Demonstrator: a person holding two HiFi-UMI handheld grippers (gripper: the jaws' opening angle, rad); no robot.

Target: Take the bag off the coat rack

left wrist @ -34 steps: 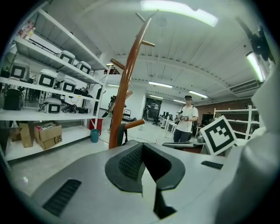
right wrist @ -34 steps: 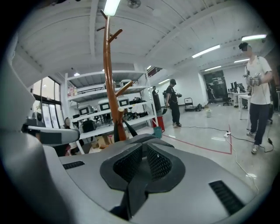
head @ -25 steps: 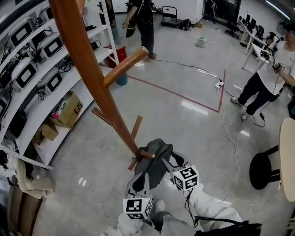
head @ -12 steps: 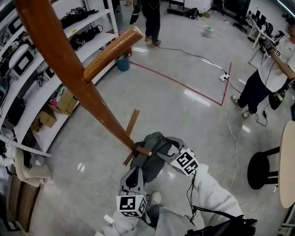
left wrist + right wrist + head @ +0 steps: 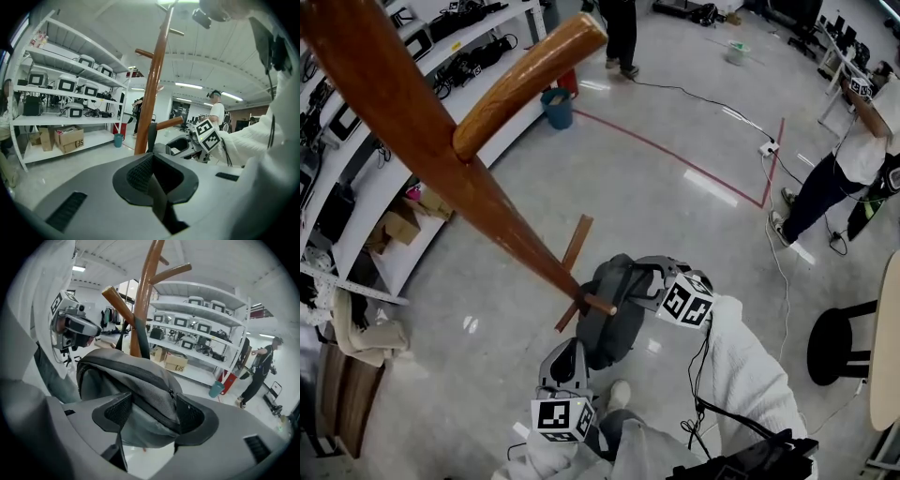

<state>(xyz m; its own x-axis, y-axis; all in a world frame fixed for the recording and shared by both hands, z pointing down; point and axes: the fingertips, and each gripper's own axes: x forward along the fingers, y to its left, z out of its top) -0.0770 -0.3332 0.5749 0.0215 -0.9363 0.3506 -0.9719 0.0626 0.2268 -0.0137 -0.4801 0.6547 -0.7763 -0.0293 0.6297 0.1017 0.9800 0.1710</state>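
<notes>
A grey bag (image 5: 605,326) hangs by its strap from a low peg (image 5: 600,305) of the brown wooden coat rack (image 5: 459,169). My right gripper (image 5: 639,281) reaches the bag from the right. Its jaws have just been opening and now stand wide, and in the right gripper view they (image 5: 152,414) straddle the bag's zipped top (image 5: 136,376) without squeezing it. My left gripper (image 5: 567,356) sits just below the bag, pointing at it. In the left gripper view its jaws (image 5: 151,174) look shut with nothing in them, and the rack's pole (image 5: 152,93) stands ahead.
White shelves (image 5: 356,141) with devices and cardboard boxes (image 5: 394,225) line the left wall. A blue bucket (image 5: 557,106) stands by them. People (image 5: 839,178) stand at the right and far back. A black stool (image 5: 834,342) and floor cables (image 5: 773,272) are at the right.
The right gripper has rolled and slid a little onto the bag's top, and its jaws have spread wide around it. The left gripper has hardly moved. The bag still hangs on the peg.
</notes>
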